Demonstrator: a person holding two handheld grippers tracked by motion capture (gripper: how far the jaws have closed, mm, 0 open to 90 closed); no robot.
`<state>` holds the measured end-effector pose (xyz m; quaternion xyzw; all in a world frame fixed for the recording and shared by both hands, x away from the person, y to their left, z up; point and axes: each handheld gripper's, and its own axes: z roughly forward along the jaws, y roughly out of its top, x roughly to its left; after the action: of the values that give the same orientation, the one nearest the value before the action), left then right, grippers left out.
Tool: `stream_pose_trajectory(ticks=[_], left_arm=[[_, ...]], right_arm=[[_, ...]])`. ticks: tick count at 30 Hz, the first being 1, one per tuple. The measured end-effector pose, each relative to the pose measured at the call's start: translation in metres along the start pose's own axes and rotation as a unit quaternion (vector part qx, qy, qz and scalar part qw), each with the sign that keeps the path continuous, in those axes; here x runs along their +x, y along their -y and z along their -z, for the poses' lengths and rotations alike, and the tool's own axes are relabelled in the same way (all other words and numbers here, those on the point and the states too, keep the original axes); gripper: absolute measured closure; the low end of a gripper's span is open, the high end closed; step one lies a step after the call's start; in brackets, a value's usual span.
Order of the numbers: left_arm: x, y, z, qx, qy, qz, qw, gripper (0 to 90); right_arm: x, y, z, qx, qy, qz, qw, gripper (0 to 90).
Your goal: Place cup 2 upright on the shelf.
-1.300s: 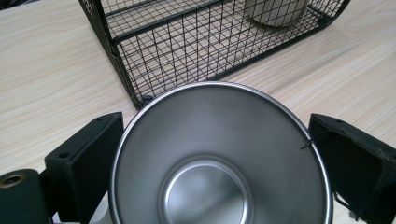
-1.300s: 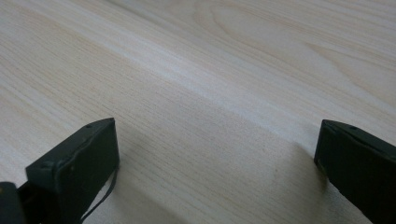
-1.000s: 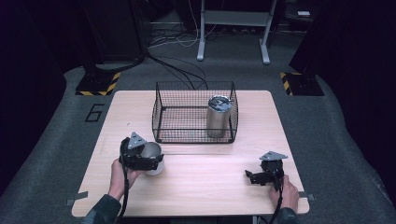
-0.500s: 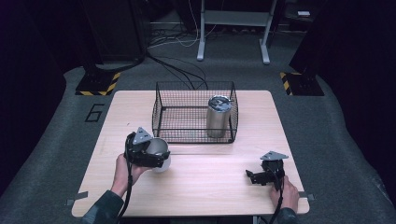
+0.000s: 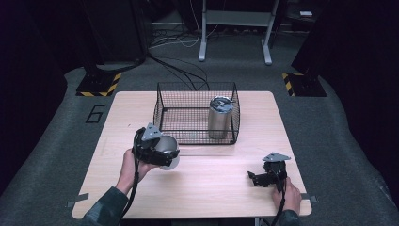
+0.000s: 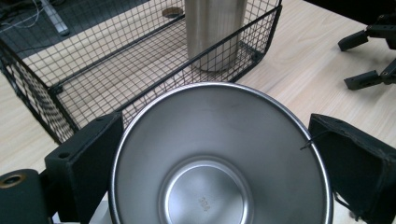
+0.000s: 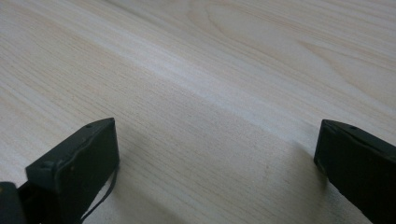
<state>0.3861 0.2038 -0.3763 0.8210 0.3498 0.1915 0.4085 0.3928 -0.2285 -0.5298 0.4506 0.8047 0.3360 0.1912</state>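
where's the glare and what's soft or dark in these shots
High view: room dark, table brightly lit. Left gripper view: soft sheen inside the steel cup, near jaws blurred. Right gripper view: pale glare band across the wood, shadows under both jaws.

Wooden table [image 5: 235, 188] bearing wire basket [image 5: 188, 129]

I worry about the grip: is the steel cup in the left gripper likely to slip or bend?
The steel cup looks rigid, so it probably will not bend. Its polished, tapered wall may slide between the left gripper fingers. Being round, it would likely roll if laid on the table.
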Motion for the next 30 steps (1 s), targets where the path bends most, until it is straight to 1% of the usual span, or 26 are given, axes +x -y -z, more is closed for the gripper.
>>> stream_pose_trajectory(ticks=[1,5,7,10,16,18,20,30], left_arm=[[-0.001,-0.002,0.000,-0.002,0.001,0.002,1.0000,6.5],[-0.003,-0.009,-0.001,-0.005,0.005,-0.002,1.0000,6.5],[-0.003,-0.013,-0.001,-0.004,0.008,-0.004,1.0000,6.5],[-0.004,-0.019,-0.001,-0.009,0.010,-0.005,0.9999,6.5],[-0.005,-0.032,0.000,-0.011,0.015,-0.011,0.9998,6.4],[-0.005,-0.034,0.000,-0.013,0.015,-0.011,0.9997,6.4],[-0.005,-0.038,0.000,-0.015,0.019,-0.012,0.9996,6.5],[-0.003,-0.060,-0.003,-0.021,0.020,-0.020,0.9994,6.5]], right_arm=[[0.000,0.000,0.000,0.000,0.000,0.000,1.0000,0.0],[0.000,0.000,0.000,0.000,-0.001,-0.004,1.0000,0.0],[0.000,0.000,0.000,0.000,-0.001,-0.004,1.0000,0.0],[0.000,0.000,0.000,0.000,-0.001,-0.004,1.0000,0.0],[0.000,0.000,0.000,0.000,-0.001,-0.001,1.0000,0.0],[0.000,0.000,0.000,0.000,-0.001,-0.002,1.0000,0.0],[0.000,0.000,0.000,0.000,-0.001,-0.004,1.0000,0.0],[0.000,0.000,0.000,0.000,-0.001,-0.002,1.0000,0.0]])
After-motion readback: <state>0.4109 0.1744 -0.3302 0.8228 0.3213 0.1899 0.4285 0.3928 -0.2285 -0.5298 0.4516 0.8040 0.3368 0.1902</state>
